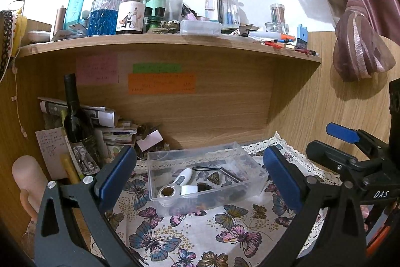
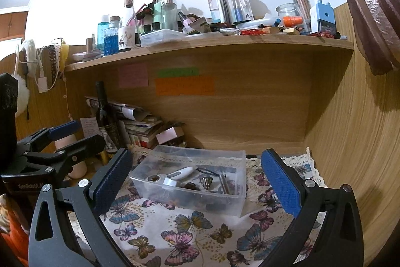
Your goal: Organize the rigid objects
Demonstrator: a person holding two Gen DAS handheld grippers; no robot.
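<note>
Butterfly-printed cloth with a lace edge (image 1: 190, 229) covers the desk, and on it sits a clear rectangular plastic bin (image 1: 252, 185), set between the spread fingers of both grippers. The left gripper (image 1: 197, 178) hovers over the cloth with its jaws wide and nothing between the blue pads; the right gripper (image 2: 197, 182) hangs likewise, jaws wide and empty, just beside its partner. Inside the bin lie a white handled magnifier with a round metal-rimmed lens (image 1: 178, 182), a small white block (image 1: 189, 190) touching the magnifier's handle, a slim metal stick (image 1: 231, 174) near the far right wall, and a black cord loop (image 1: 203, 169). Behind the bin, at the back left of the alcove, a dark glass wine bottle (image 1: 75, 114) stands upright against a pile of papers and booklets (image 1: 115, 126). Pink, green and orange sticky notes (image 1: 161, 83) cling to the wooden back panel. Above, a wooden shelf (image 1: 175, 41) carries crowded bottles and jars.
</note>
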